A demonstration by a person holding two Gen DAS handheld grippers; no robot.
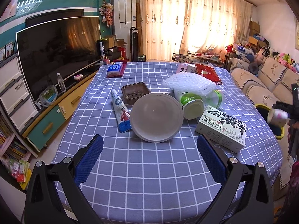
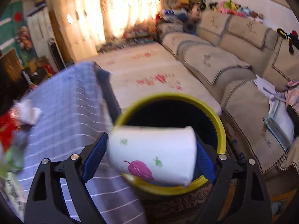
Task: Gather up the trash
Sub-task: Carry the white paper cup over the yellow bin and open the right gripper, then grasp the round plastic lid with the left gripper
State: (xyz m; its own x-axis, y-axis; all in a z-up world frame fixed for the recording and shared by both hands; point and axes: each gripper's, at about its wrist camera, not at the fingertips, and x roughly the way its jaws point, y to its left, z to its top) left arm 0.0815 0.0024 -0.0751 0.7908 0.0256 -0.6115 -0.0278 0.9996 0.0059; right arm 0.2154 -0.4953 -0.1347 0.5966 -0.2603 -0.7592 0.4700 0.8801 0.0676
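- Cup (image 2: 152,152), white paper with a pink leaf print, lies sideways between the pads of the right gripper (image 2: 151,156), which is clamped on it; the left-wrist view shows the same cup (image 1: 277,116) held out past the table's right edge
- Bin (image 2: 220,123), yellow-rimmed and dark inside, sits on the floor directly under the cup, beside the table and near the sofa (image 2: 233,56)
- Left gripper (image 1: 150,156) hangs over the near part of the checked tablecloth (image 1: 149,177), spread wide with nothing between its blue pads (image 1: 89,158)
- Just ahead of it a grey bowl (image 1: 157,117) is tipped toward the camera, touching a toothpaste tube (image 1: 121,112) on its left
- Brown tray (image 1: 135,92) lies behind the bowl
- To the bowl's right lie a green-labelled tub (image 1: 190,102) on its side and a tea box (image 1: 222,127)
- White foam wrap (image 1: 188,84) rests behind the tub, with a red packet (image 1: 208,72) further back
- Tissue pack (image 1: 115,68) lies at the far left of the table
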